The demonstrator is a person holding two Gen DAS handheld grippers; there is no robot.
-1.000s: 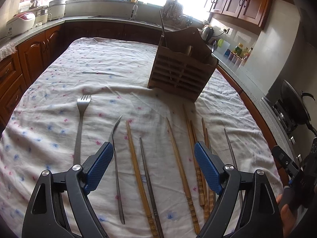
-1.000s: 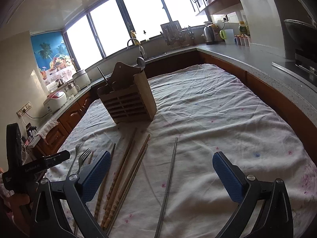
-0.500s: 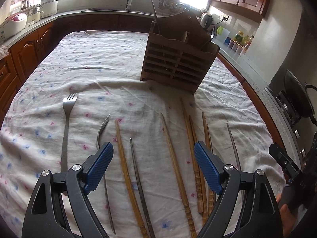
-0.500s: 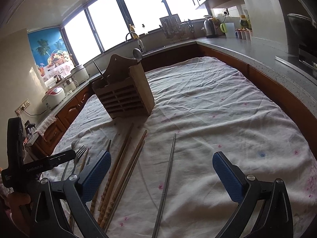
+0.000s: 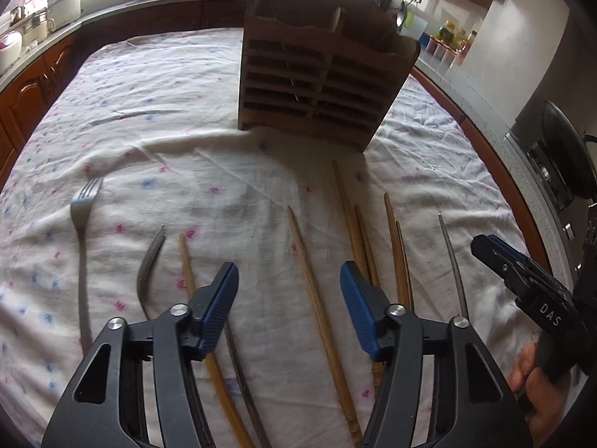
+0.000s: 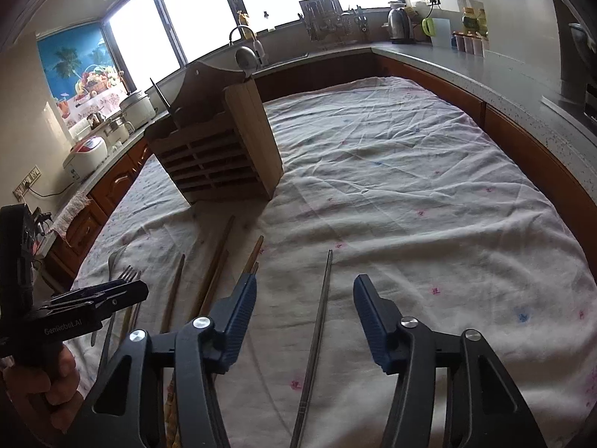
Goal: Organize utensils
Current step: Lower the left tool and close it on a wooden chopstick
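My left gripper (image 5: 288, 267) hovers low over a row of utensils on the tablecloth, its jaws closing. One wooden chopstick (image 5: 298, 239) lies between the blue pads, untouched. My right gripper (image 6: 306, 278) is also closing, with a metal chopstick (image 6: 324, 298) lying between its pads, which do not press on it. A slatted wooden utensil holder (image 5: 321, 82) (image 6: 220, 156) stands upright beyond the row. A fork (image 5: 82, 242) and a second fork on its side (image 5: 149, 261) lie at the left. Several more wooden chopsticks (image 5: 395, 246) lie to the right.
The white flowered tablecloth (image 6: 429, 186) covers the table, wrinkled. Kitchen counters with a rice cooker (image 6: 86, 153), a kettle (image 6: 399, 24) and a sink tap ring the table. A stove with a pan (image 5: 567, 156) stands at the right. A hand (image 5: 537, 384) holds the right gripper.
Both grippers have moved forward and down toward the utensils, and the holder looms larger. Both pairs of jaws have narrowed, each around one chopstick.
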